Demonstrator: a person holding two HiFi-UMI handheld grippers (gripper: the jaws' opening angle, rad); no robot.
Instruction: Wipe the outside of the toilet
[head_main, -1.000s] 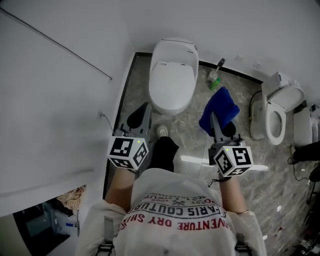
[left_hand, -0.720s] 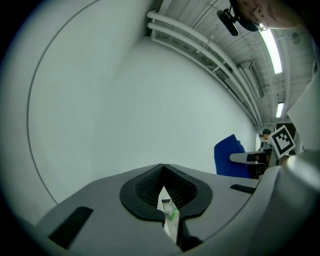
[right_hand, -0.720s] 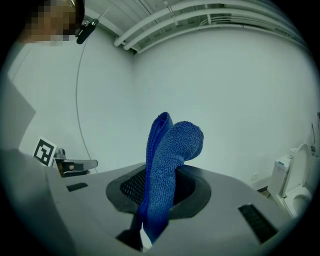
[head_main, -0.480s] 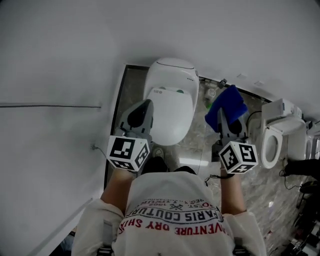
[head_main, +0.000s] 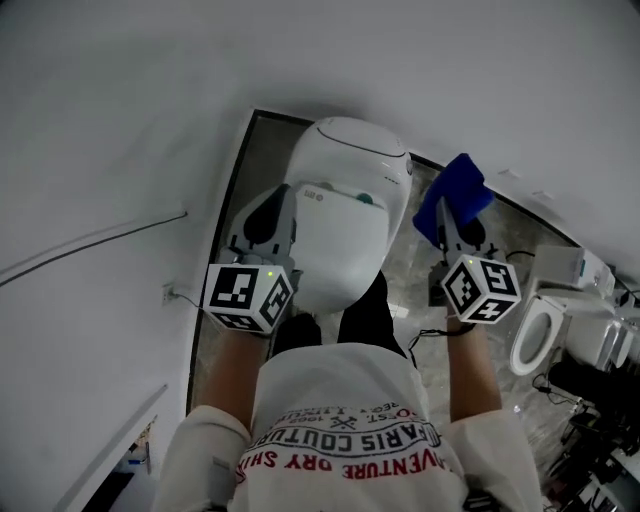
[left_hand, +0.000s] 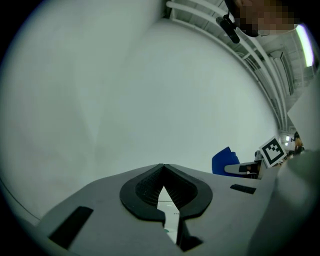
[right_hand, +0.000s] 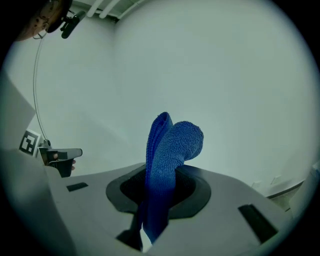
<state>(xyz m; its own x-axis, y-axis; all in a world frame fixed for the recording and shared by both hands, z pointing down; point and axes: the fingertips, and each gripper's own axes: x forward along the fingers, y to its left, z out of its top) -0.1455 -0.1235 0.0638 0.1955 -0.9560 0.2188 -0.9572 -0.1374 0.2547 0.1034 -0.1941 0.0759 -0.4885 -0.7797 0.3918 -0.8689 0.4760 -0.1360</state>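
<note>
Left gripper (head_main: 268, 212) hangs at the left side of the toilet (head_main: 345, 215) in the head view; right gripper (head_main: 452, 222) holds a blue cloth (head_main: 455, 188) off its right side.

Left gripper view: jaws together, holding nothing.

Right gripper view: jaws pinch the folded cloth low down. It looks soft and floppy, so a bunched grip suits wiping the hard, slick shell.

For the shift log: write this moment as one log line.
stage: wipe not begun | left tool: shut, empty, by toilet | right tool: shut on blue cloth, right of toilet, no contact
</note>
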